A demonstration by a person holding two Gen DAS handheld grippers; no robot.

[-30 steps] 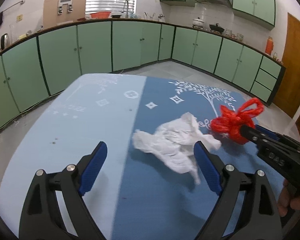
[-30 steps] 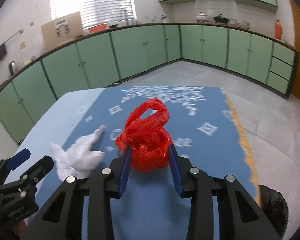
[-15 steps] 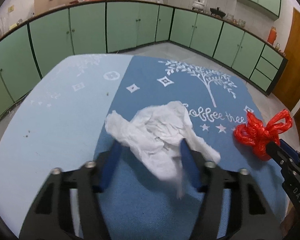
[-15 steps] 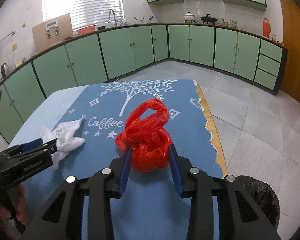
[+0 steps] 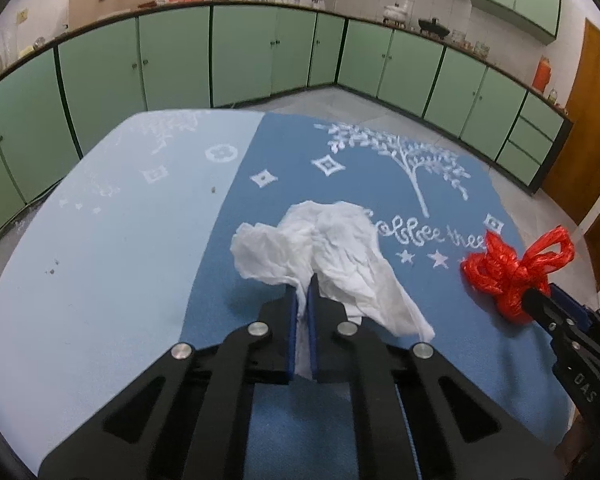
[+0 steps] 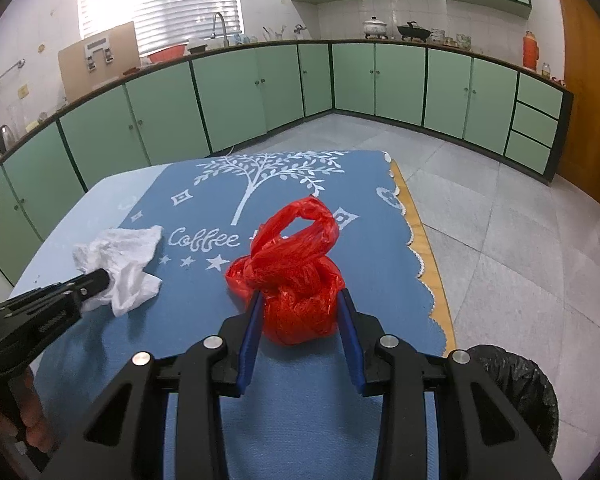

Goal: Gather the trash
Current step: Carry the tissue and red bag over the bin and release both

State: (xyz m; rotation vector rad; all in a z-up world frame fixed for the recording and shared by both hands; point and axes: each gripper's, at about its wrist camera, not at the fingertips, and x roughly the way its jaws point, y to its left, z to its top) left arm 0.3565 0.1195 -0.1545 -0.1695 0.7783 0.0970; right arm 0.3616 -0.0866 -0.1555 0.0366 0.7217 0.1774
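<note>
A crumpled white tissue (image 5: 332,248) lies on the blue tablecloth (image 5: 284,432), and my left gripper (image 5: 303,300) is shut on its near edge, the paper pinched between the blue pads. From the right wrist view the same tissue (image 6: 120,256) sticks out of the left gripper's tip (image 6: 96,280). A knotted red plastic bag (image 6: 292,280) sits between the pads of my right gripper (image 6: 298,304), which is shut on its lower part. That bag (image 5: 508,268) shows at the right of the left wrist view.
A bin lined with a black bag (image 6: 516,384) stands on the floor by the table's near right corner. The tablecloth's scalloped right edge (image 6: 420,248) borders grey floor tiles. Green cabinets (image 6: 236,92) run along the far walls. A hand (image 6: 32,420) holds the left gripper.
The left gripper's jaws have gone from wide apart to shut on the tissue. The right gripper keeps its hold on the red bag, and both views have shifted across the table.
</note>
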